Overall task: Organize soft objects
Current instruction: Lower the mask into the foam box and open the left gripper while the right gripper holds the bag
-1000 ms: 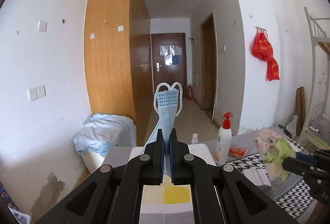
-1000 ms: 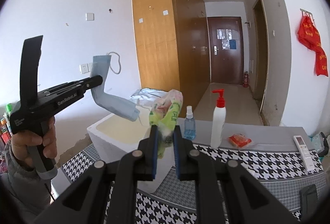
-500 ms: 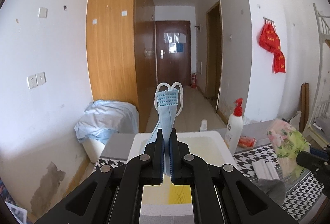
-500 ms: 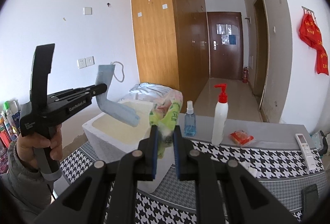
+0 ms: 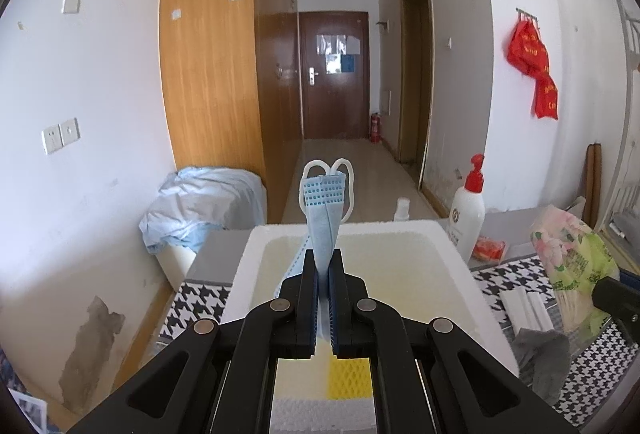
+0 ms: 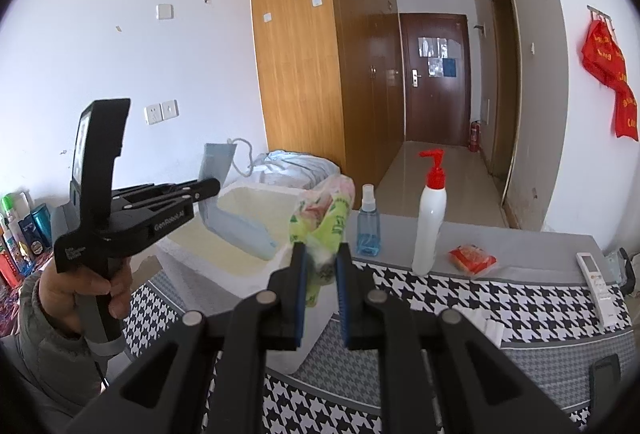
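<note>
Clamping face mask [image 5: 323, 218] over foam box [image 5: 448, 246] | right jaws pinch, seemingly, plastic bag [image 6: 326, 214]

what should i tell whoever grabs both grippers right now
Left gripper: shut on the blue face mask, held over the white foam box.
Right gripper: shut on the green plastic bag, beside the box.
Done: both items picked up.
Left: drop the mask and bag in, then likely the grey sock and white tissue packs on the checked cloth.
</note>
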